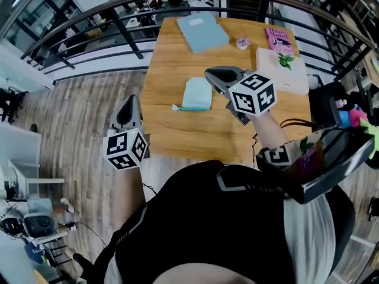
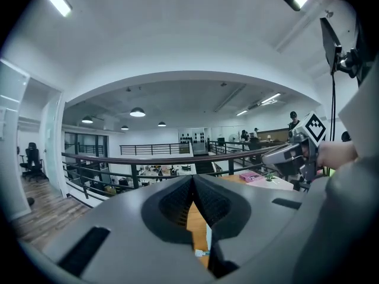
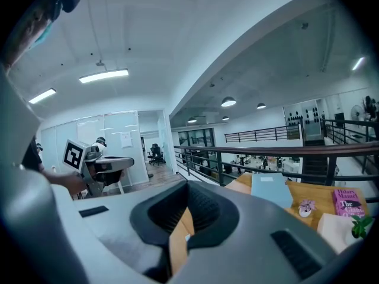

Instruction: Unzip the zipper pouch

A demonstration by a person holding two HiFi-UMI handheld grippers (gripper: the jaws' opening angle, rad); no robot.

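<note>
Light-blue zipper pouch [image 1: 197, 93] lying flat near the middle of the wooden table [image 1: 177, 132], its pull tab [image 1: 175, 107] toward the table's near left side. Right gripper [image 1: 209, 74] above the table, just right of the pouch, jaws together on nothing. Left gripper [image 1: 132, 99] held beyond the table's left edge, jaws likewise closed and empty.
</note>
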